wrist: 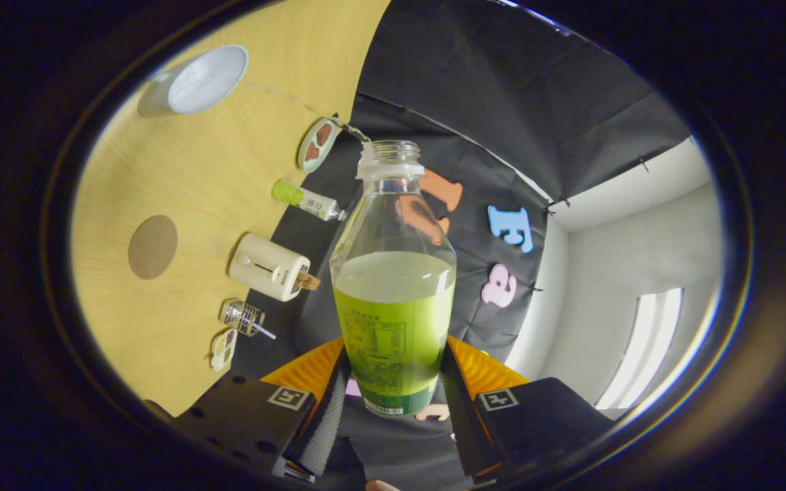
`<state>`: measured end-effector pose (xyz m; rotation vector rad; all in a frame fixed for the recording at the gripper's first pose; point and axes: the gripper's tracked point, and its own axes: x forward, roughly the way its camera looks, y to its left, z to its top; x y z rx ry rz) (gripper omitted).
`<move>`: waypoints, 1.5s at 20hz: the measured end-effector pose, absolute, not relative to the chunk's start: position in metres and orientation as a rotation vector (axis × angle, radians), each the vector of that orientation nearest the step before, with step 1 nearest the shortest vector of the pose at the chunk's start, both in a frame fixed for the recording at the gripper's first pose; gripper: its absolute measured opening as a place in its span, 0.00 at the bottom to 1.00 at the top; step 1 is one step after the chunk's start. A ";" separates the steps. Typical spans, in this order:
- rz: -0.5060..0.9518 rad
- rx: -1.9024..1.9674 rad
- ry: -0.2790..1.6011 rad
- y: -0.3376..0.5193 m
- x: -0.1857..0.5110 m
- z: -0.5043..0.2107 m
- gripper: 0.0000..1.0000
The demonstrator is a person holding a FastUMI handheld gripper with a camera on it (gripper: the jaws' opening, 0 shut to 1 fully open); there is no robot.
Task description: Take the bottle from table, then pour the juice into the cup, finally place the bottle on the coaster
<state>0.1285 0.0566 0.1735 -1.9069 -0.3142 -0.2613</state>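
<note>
My gripper (393, 402) is shut on an uncapped clear bottle (393, 273) with a green label, both fingers pressing its lower sides. Pale green juice fills about half of it. The bottle is tipped sideways over the wooden table (181, 170), and a thin stream of juice (297, 102) arcs from its mouth toward a white cup (205, 78) standing on the table. A round brown coaster (153, 247) lies flat on the table, apart from the cup and off to the side of the bottle.
Along the table's far edge by the black cloth wall sit a small round dish (318, 143), a green-and-white tube (306, 198), a cream toaster-like box (270, 267), a small clear glass item (243, 317) and a little packet (222, 348).
</note>
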 end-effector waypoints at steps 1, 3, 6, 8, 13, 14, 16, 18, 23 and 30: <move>-0.265 -1.911 -0.314 0.057 0.130 0.173 0.75; -0.268 -1.918 -0.323 0.059 0.129 0.174 0.75; -0.267 -1.922 -0.327 0.058 0.130 0.173 0.75; -0.268 -1.924 -0.328 0.058 0.128 0.173 0.75; -0.264 -1.920 -0.332 0.060 0.129 0.170 0.75; -0.261 -1.918 -0.332 0.060 0.129 0.169 0.75; -0.253 -1.908 -0.324 0.059 0.130 0.165 0.75; -0.249 -1.902 -0.320 0.059 0.131 0.162 0.75; -0.232 -1.857 -0.307 0.059 0.133 0.155 0.75; -0.146 -1.667 -0.219 0.055 0.138 0.120 0.76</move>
